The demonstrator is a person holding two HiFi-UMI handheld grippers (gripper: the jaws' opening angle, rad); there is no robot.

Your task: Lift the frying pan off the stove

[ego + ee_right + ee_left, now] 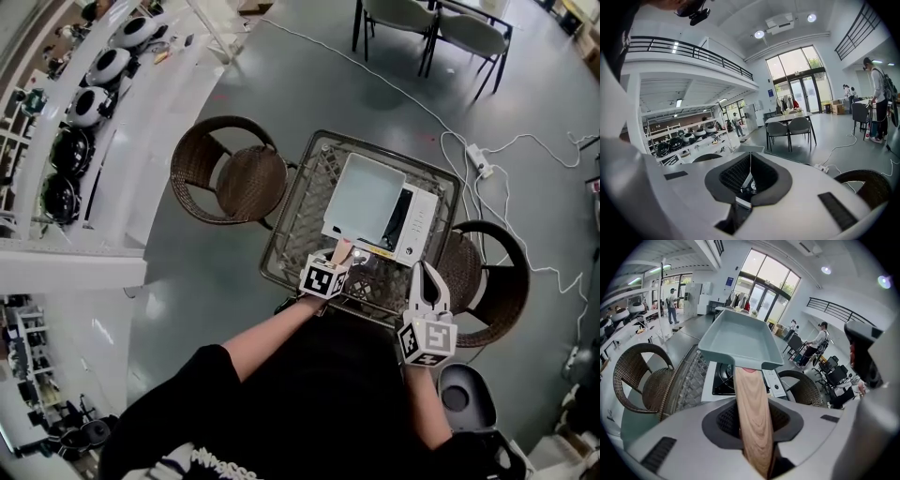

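The pan (367,195) is already off the stove (422,220), as far as the views show. In the left gripper view it hangs level in the air, with the burner and the stove's white top open to sight under it at 6 o'clock. The left gripper (339,261) holds it by the wooden handle (752,413), jaws clamped narrow on the wood, which runs up to the pan at 12 o'clock.

The right gripper (424,274) is at 4 o'clock of the pan, over the near edge of the table (281,234). Its jaws are closed together on nothing and it touches neither pan nor stove.

My reading is that the lift itself is done. What may be left is carrying the pan clear of the stove, since in the head view it hangs directly over the stove.

A yellow label (375,249) runs along the stove's near edge, and the control panel (774,383) bears small print. Neither can be read, and no brand shows on the pan.
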